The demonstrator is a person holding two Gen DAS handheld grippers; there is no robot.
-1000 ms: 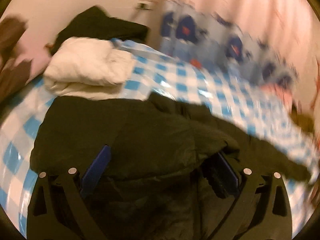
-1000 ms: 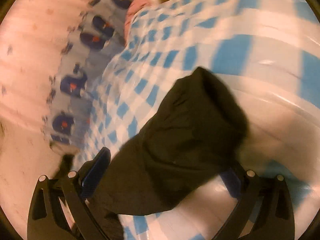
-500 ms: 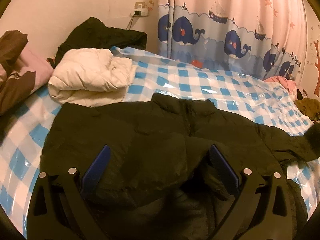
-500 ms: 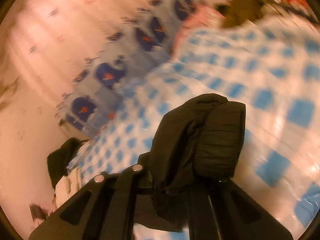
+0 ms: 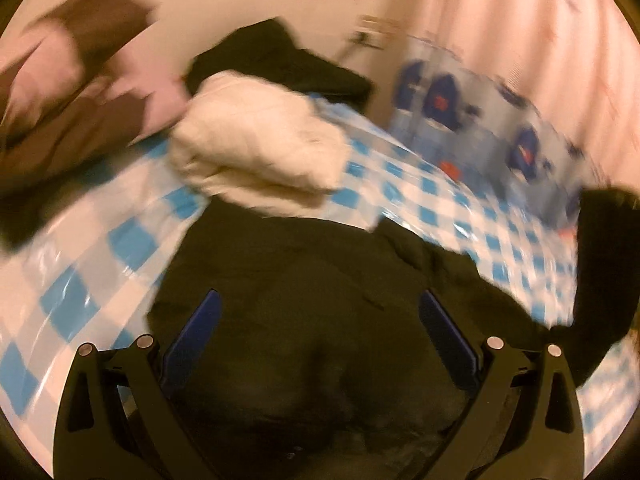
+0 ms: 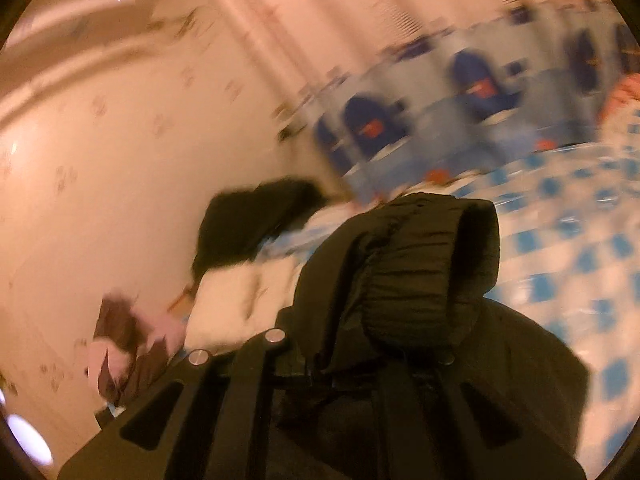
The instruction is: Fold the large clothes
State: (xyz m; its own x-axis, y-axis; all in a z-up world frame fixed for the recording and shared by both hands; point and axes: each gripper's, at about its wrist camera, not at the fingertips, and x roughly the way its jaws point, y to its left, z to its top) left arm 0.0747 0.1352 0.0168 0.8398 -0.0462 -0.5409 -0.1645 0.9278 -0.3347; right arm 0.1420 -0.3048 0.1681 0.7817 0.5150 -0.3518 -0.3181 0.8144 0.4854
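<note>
A large dark jacket (image 5: 300, 256) lies spread on the blue-and-white checked sheet (image 5: 80, 280). My left gripper (image 5: 319, 300) hovers low over its body, open, blue pads (image 5: 200, 328) wide apart with fabric below them. My right gripper (image 6: 340, 360) is shut on the jacket's sleeve cuff (image 6: 416, 272), which is lifted off the bed and bunches over the fingertips, hiding them. In the left wrist view that raised sleeve (image 5: 604, 248) hangs at the right edge. Both views are motion-blurred.
A folded white padded jacket (image 5: 260, 160) lies behind the dark one, with a black garment (image 5: 276, 56) against the wall and a brown-and-pink one (image 5: 68, 100) at the left. A whale-print curtain (image 5: 480, 104) runs along the bed's far side.
My right gripper shut on the sleeve cuff, then lifted it and swung it over towards the jacket's body. My left gripper slid sideways over the jacket, still open.
</note>
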